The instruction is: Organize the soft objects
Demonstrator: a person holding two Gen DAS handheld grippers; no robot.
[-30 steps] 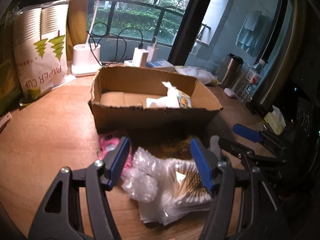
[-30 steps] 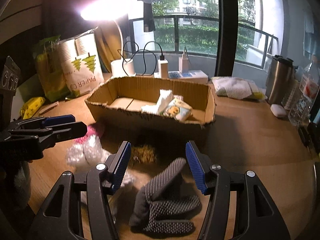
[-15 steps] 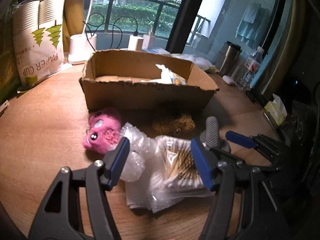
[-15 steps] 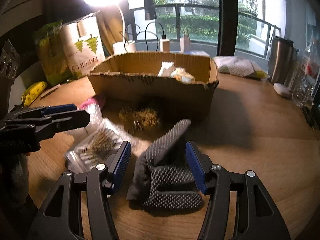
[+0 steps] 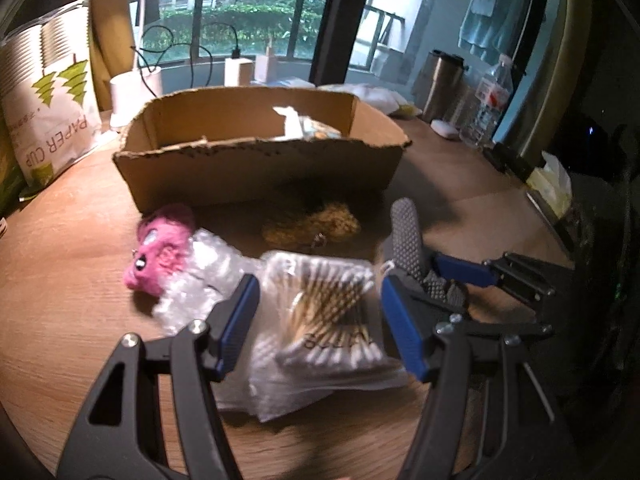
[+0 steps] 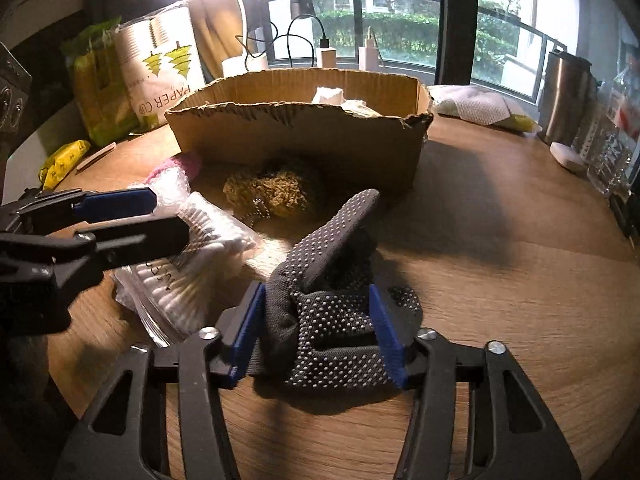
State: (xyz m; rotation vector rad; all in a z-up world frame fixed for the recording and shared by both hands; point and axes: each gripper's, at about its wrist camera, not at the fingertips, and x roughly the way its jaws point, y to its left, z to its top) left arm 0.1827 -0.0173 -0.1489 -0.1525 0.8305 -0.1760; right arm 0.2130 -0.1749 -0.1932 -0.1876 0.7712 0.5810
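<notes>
A grey dotted glove lies crumpled on the wooden table, one finger sticking up. My right gripper is open, its blue pads on either side of the glove. My left gripper is open around a clear bag of cotton swabs. A pink plush toy and bubble wrap lie to the left, a golden fuzzy ball in front of the cardboard box. The box holds white tissue and a packet.
A paper cup pack stands at the back left. A lamp base, chargers and cables stand behind the box. A steel tumbler, bottles and a folded cloth are at the right.
Both grippers have dropped lower and moved forward. The right gripper's fingers now straddle the glove; the left gripper's fingers now straddle the cotton swab bag.
</notes>
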